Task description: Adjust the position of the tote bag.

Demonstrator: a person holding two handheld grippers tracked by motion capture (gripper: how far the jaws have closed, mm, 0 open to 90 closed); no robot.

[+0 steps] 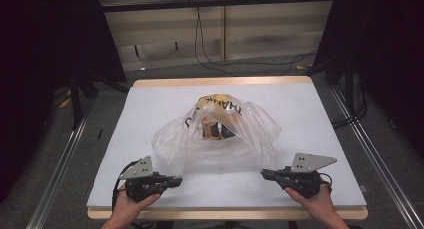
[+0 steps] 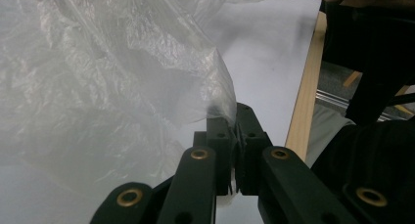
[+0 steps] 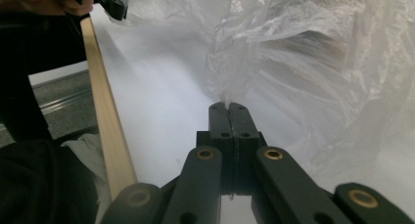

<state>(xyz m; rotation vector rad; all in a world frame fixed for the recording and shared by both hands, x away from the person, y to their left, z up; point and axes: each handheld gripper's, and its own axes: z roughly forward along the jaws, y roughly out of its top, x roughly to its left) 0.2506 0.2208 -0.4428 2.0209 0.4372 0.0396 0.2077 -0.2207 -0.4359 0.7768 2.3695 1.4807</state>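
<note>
At the table's near edge, the left gripper (image 1: 176, 180) has its jaws clamped tight on the clear plastic bag (image 1: 220, 139), which lies mid-table (image 1: 150, 104) between both tools. Rightward, the right gripper (image 1: 265, 174) pinches the bag's other near corner, jaws fully closed.

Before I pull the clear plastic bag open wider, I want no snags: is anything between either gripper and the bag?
Nothing visible. The left gripper and right gripper each have their jaws already shut on an edge of the plastic bag, on the white table.
</note>
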